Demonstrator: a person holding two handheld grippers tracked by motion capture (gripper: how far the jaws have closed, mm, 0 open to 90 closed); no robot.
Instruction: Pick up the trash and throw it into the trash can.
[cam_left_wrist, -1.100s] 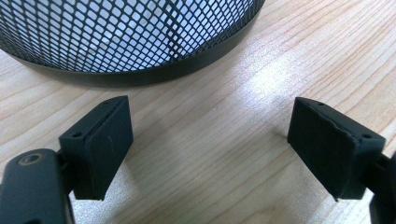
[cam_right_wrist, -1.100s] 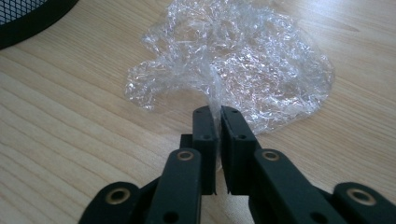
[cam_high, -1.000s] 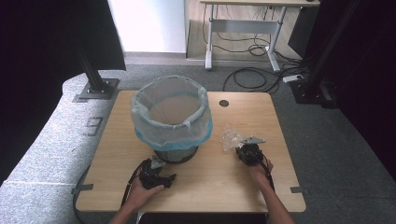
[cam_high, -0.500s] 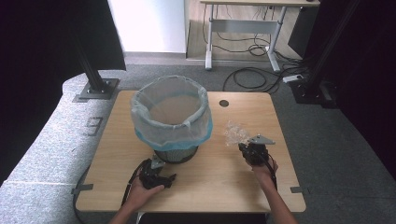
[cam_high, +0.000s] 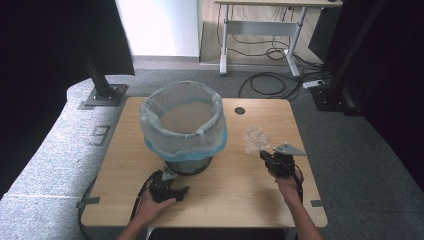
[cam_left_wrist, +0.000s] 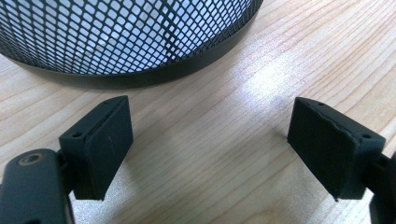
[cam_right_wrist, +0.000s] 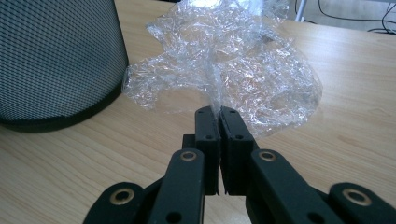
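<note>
A crumpled piece of clear plastic film (cam_right_wrist: 224, 70) hangs just above the wooden table (cam_high: 235, 175), pinched between the jaws of my right gripper (cam_right_wrist: 218, 112), which is shut on it. From above, the film (cam_high: 255, 139) shows right of the bin, with the right gripper (cam_high: 264, 155) below it. A black mesh waste bin (cam_high: 182, 125), lined with a pale bag with a blue edge, stands mid-table. My left gripper (cam_left_wrist: 205, 140) rests low near the bin's base (cam_left_wrist: 140, 74), jaws wide apart with bare wood between them; it lies in a hand at the front left (cam_high: 184, 191).
A round dark cable hole (cam_high: 240, 110) sits in the table's far side. Beyond the table stand a desk frame (cam_high: 260, 30) with cables on the floor and black stands. Grey carpet runs along the left.
My right gripper has lifted, carrying the clear film up off the table. The left gripper has stayed where it was.
</note>
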